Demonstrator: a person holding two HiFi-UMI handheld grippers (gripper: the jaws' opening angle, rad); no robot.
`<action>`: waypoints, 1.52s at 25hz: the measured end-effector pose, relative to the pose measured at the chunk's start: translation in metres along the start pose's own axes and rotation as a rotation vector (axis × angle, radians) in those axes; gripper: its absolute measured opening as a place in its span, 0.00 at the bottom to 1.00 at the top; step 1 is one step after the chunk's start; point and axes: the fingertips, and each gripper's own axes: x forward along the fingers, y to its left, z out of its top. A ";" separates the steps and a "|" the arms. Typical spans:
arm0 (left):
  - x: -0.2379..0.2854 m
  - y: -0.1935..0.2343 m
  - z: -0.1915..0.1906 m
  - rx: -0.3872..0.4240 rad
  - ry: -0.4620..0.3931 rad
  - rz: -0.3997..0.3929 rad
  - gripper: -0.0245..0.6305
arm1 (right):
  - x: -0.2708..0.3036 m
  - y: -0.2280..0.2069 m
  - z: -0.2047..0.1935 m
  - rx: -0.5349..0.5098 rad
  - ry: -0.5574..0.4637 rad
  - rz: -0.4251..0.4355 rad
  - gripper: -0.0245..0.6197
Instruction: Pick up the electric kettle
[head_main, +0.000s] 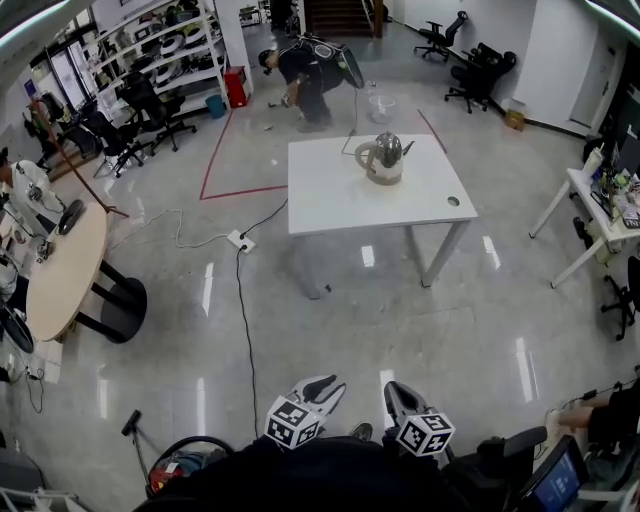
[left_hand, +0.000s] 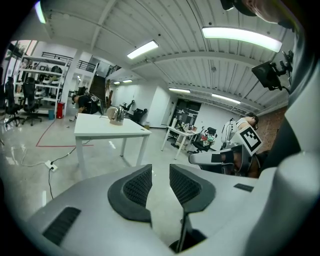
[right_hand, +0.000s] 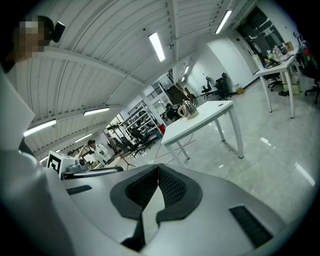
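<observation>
One kettle (head_main: 388, 153) on white table (head_main: 340, 195), glossy floor (head_main: 350, 320) — left gripper (left_hand: 160, 175) ajar, right gripper (right_hand: 158, 172) closed

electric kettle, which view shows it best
The head view: the electric kettle stands in plain sight on the white table, handle and base readable. In the left gripper view the electric kettle is a tiny distant shape; in the right gripper view the electric kettle is equally small.

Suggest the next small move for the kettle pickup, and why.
Probably step toward the white rectangular table: the shiny metal electric kettle stands near its far edge, well beyond both grippers. The left gripper is slightly open and empty; the right gripper looks shut.
</observation>
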 end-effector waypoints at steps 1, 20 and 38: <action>0.003 -0.003 0.000 0.001 0.002 0.003 0.22 | -0.003 -0.005 0.002 0.005 -0.005 -0.001 0.06; 0.075 0.005 0.020 -0.025 0.042 0.033 0.22 | 0.028 -0.078 0.037 0.044 0.021 0.009 0.06; 0.154 0.224 0.141 -0.076 0.008 -0.120 0.22 | 0.236 -0.078 0.135 -0.018 0.097 -0.197 0.06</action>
